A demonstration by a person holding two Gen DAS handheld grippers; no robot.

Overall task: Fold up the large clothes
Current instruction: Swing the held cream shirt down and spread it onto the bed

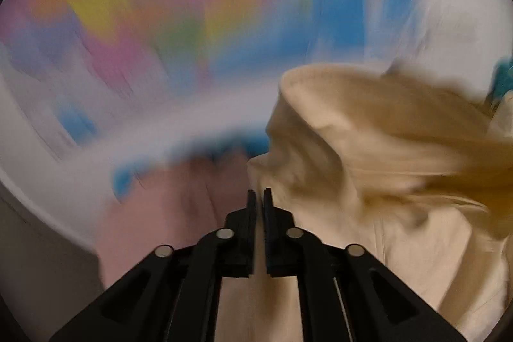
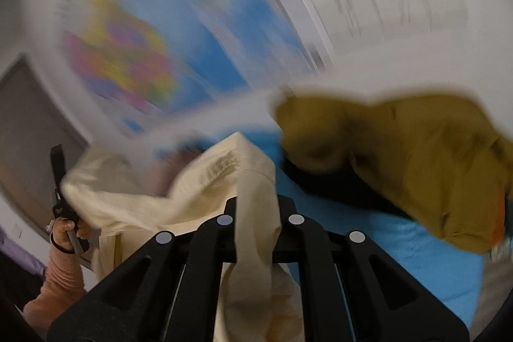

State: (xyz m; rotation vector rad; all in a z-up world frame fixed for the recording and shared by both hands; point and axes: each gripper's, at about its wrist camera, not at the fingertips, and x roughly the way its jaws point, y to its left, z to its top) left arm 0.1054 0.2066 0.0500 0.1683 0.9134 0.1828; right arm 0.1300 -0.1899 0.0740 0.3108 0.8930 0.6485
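A large cream garment [image 1: 368,149] hangs in the air between both grippers. In the left wrist view my left gripper [image 1: 259,197] has its black fingers nearly together, with cream cloth running down between and behind them. In the right wrist view my right gripper [image 2: 256,207] is shut on a band of the cream garment [image 2: 253,197] that covers its fingertips. The other hand-held gripper [image 2: 61,201] shows at the far left edge of the garment, held by a hand in a pink sleeve. Both views are blurred by motion.
A mustard-yellow garment [image 2: 416,169] lies on a blue surface [image 2: 400,246] at the right, over something dark. A colourful wall map [image 2: 154,31] hangs on a white wall behind. A grey panel [image 2: 29,124] is at the left.
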